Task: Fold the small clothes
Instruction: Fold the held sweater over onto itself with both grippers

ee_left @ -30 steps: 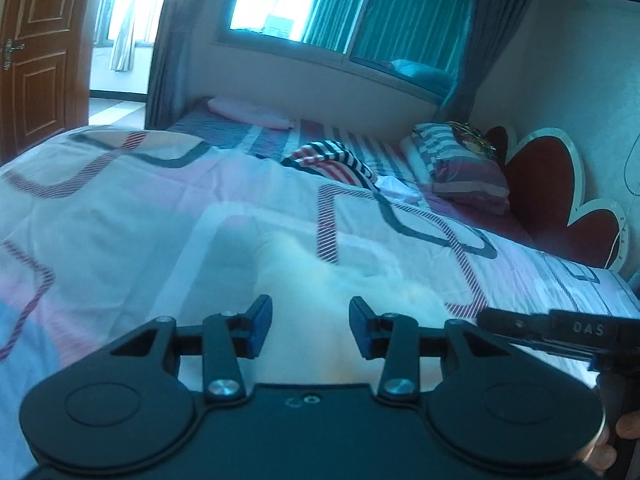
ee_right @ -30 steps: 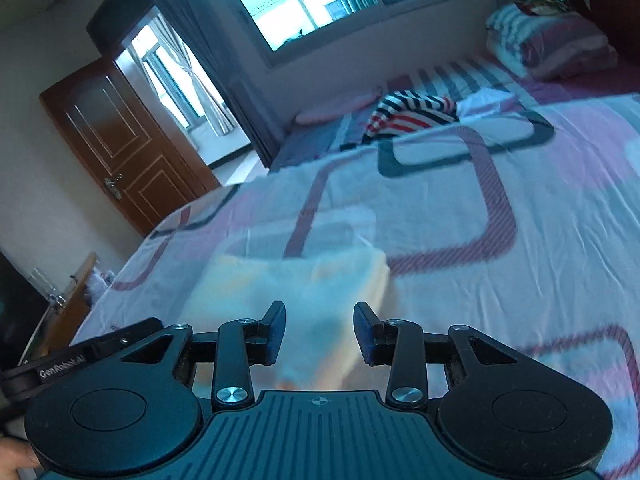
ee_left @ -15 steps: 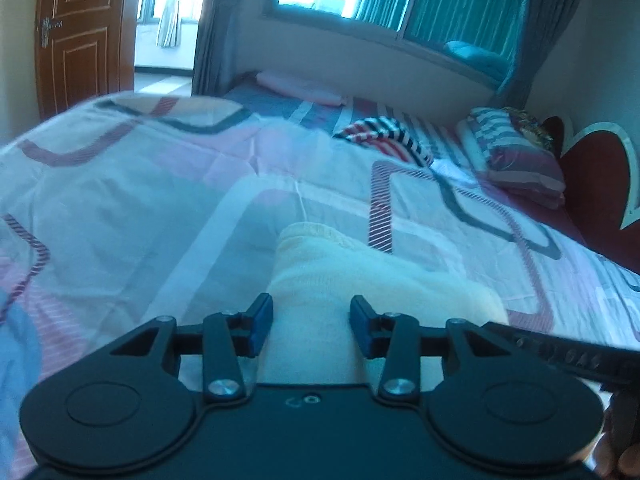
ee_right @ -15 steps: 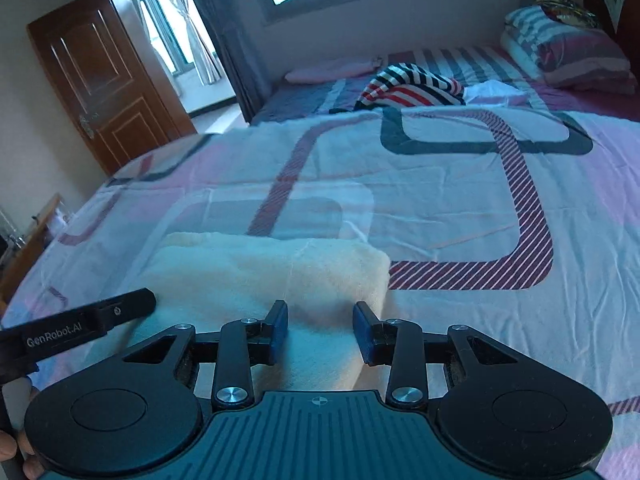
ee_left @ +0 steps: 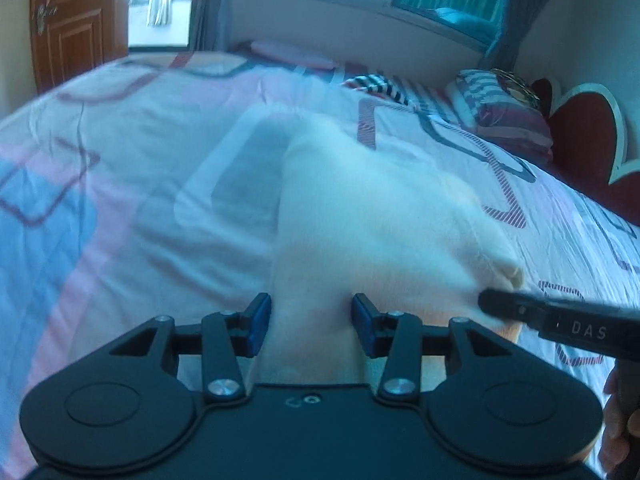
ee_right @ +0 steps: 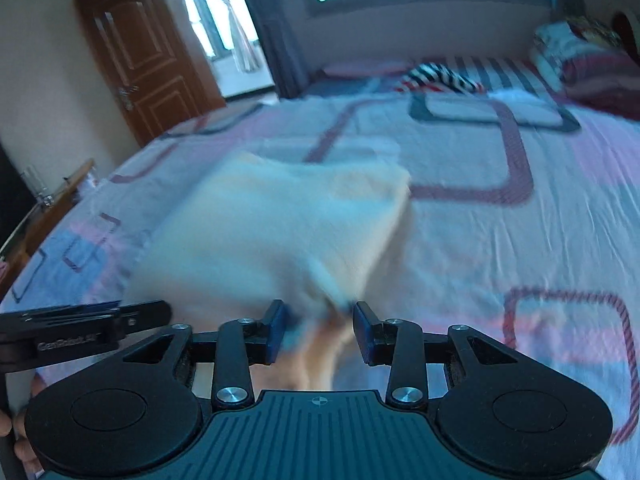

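Right now both grippers hang low over a cream garment (ee_left: 372, 216) that lies already doubled into a thick pad on the patterned bedspread (ee_left: 132, 160), so I'd judge the folding to be in its later stage: squaring off, or one more fold.

From the left wrist camera, the left gripper (ee_left: 311, 326) has its jaws parted and they have just been opening a little further. The near edge of the cream cloth runs up between the blue pads, but I see a sliver of gap on each side, so it does not seem pinched. The right gripper's finger pokes in at 3 o'clock, its tip against the garment's right corner.

From the right wrist camera, the right gripper (ee_right: 319, 334) also stands partly open. A bunched, orange-tinted fold of the garment sits between the pads. The picture is smeared there, and I cannot tell for sure whether the left pad touches it; I read the grip as loose. The other gripper's finger shows at 9 o'clock.

Up at 12 to 1 o'clock lie a striped garment (ee_right: 440, 76) and a pillow (ee_left: 504, 120), well apart from the work.

Next, I'd guess, each claw must close on its own near corner, taking every layer, then lift together and carry the edge toward 12 o'clock. Uneven lifting would skew the pad.
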A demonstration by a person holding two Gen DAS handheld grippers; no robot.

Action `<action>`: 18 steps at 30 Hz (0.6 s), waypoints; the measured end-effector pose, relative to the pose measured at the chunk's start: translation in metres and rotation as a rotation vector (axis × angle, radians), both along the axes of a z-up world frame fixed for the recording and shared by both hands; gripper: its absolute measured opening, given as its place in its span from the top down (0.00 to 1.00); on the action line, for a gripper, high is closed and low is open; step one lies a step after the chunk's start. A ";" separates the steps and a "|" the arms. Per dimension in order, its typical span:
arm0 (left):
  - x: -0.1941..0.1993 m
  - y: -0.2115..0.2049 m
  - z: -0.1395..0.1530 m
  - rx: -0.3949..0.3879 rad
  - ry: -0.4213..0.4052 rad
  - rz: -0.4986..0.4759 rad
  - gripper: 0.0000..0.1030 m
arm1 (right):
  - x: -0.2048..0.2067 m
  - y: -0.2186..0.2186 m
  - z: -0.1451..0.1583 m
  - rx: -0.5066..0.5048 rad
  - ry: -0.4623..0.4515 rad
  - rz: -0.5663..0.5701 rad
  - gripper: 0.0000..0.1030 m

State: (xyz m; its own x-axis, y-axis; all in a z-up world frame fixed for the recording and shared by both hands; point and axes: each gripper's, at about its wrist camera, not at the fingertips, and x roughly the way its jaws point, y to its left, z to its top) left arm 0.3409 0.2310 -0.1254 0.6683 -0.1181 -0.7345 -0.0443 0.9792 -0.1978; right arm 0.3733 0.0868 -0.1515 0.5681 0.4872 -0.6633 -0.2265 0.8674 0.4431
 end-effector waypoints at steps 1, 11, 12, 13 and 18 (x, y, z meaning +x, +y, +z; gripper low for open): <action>-0.001 0.001 -0.001 -0.007 0.001 0.005 0.56 | 0.000 -0.004 -0.005 0.026 0.029 -0.016 0.64; -0.030 0.002 -0.004 0.025 0.007 -0.032 0.52 | -0.052 -0.002 0.002 -0.002 0.056 -0.084 0.64; -0.032 0.004 -0.005 0.010 0.012 -0.024 0.50 | -0.055 0.001 -0.004 -0.024 0.078 -0.096 0.64; -0.033 0.005 -0.006 -0.003 0.014 -0.017 0.49 | -0.060 0.000 -0.008 -0.015 0.075 -0.113 0.64; -0.045 0.000 -0.002 0.032 0.007 -0.033 0.44 | -0.074 0.004 0.000 -0.037 0.102 -0.151 0.64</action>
